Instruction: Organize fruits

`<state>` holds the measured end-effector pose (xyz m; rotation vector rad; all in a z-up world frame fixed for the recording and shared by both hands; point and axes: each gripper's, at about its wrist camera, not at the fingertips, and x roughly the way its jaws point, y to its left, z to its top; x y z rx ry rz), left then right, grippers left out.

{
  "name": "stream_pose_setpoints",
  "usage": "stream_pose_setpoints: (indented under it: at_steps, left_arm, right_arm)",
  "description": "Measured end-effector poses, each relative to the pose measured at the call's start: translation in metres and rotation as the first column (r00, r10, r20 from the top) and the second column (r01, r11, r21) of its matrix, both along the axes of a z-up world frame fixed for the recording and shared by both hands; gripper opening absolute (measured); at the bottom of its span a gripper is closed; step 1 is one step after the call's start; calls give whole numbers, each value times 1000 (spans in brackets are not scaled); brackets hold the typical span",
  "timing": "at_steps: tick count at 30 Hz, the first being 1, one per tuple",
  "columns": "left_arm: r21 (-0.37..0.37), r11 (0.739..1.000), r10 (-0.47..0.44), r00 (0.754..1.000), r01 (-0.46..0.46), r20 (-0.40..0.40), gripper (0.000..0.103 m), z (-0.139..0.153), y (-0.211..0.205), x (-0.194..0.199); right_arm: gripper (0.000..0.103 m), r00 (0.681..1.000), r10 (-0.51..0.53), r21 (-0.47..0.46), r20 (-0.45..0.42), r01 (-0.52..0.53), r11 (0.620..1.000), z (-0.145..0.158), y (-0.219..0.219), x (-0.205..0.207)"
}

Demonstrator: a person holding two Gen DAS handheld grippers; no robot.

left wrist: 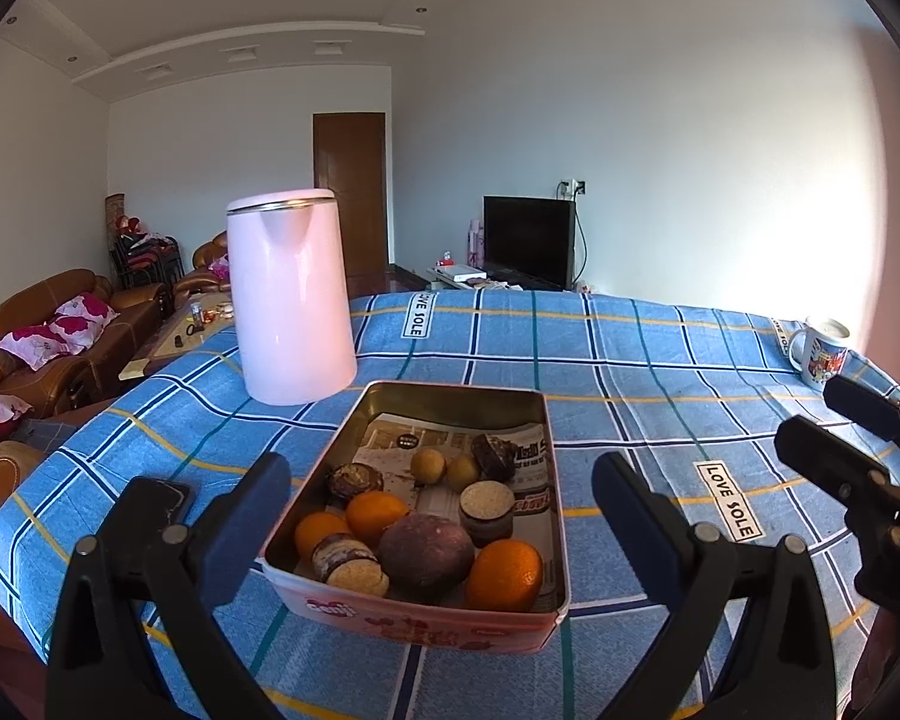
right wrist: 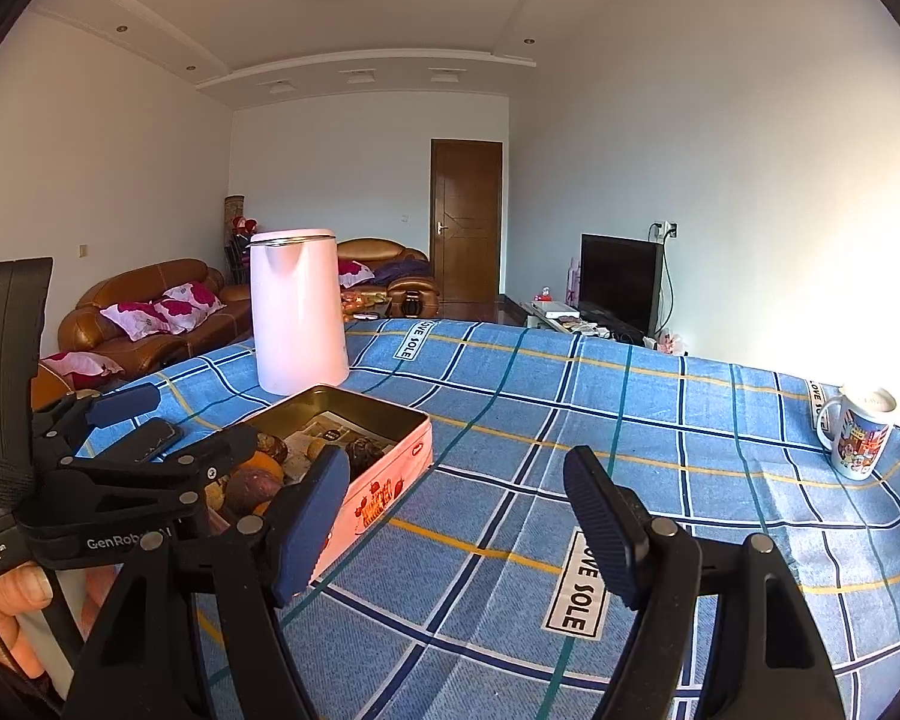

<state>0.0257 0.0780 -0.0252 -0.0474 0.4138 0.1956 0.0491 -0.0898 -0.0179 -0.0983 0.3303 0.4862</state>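
**Q:** So where do the fruits lie from the jaws?

**A:** Straight ahead of the left gripper (left wrist: pixel 441 516), in the lower middle of its view. A rectangular metal tin with a pink printed side (left wrist: pixel 417 630) sits between the spread fingers, its long axis running away from the camera. Inside, on newspaper, lie three oranges (left wrist: pixel 503 575), a dull purple-brown round fruit (left wrist: pixel 426 549), two small yellowish fruits (left wrist: pixel 429 465), and several dark round pieces I cannot identify.

**Q:** And the other hand?

**A:** The right gripper (right wrist: pixel 459 525), jaws also spread and holding nothing, points at bare cloth; the tin is at the left of its view, beside its left finger. I judge the left the nearer.

**Q:** The surroundings?

**A:** A blue plaid tablecloth (left wrist: pixel 630 360) printed "LOVE SOLE" covers the table. A tall pale pink kettle (left wrist: pixel 291 294) stands just behind the tin's upper-left corner, a printed mug (right wrist: pixel 858 435) far right. Beyond: brown leather sofas (right wrist: pixel 150 312), a dark television (right wrist: pixel 621 279), a wooden door (right wrist: pixel 465 219).
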Motion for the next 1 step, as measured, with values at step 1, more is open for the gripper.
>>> stream_pose_setpoints:
  at_steps: [1]
  left_arm:
    - [0, 1000, -2, 1000, 2, 1, 103, 0, 0, 0]
  right_arm:
    - [75, 1000, -7, 3, -2, 7, 1000, 0, -2, 1]
